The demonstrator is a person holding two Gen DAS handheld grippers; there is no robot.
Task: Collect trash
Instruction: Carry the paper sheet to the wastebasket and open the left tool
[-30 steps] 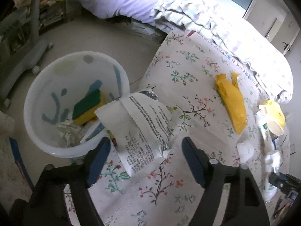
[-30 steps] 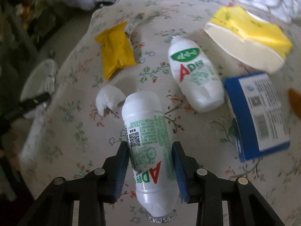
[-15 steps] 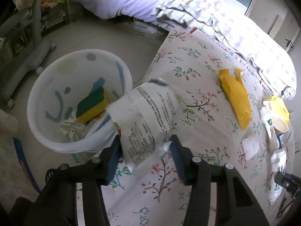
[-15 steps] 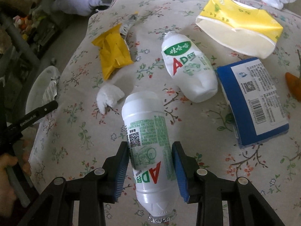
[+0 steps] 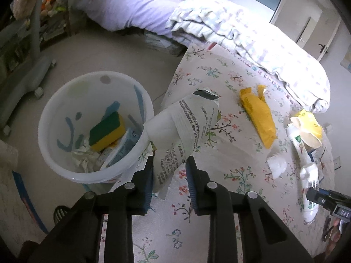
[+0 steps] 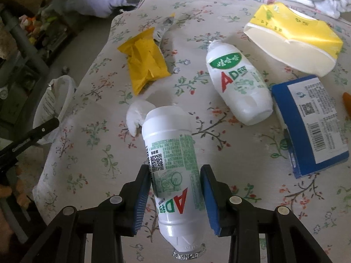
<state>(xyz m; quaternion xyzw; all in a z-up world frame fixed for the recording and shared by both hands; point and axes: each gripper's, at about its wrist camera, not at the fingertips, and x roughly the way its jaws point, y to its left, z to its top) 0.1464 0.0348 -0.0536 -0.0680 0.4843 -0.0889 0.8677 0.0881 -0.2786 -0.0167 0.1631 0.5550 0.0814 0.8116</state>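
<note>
Left wrist view: my left fingers (image 5: 169,173) pinch a printed wrapper (image 5: 186,127) beside the white bin (image 5: 65,166); right fingers (image 6: 175,188) clamp an AD bottle (image 6: 173,160).

Item count — both wrist views

Two white AD bottles (image 6: 173,166) (image 6: 239,83); one printed white wrapper (image 5: 184,129); two yellow packages (image 6: 144,59) (image 6: 294,41); one blue box (image 6: 311,120); one crumpled tissue (image 6: 137,116); one white bin (image 5: 57,157) — one green-yellow sponge (image 5: 107,131) inside.
</note>
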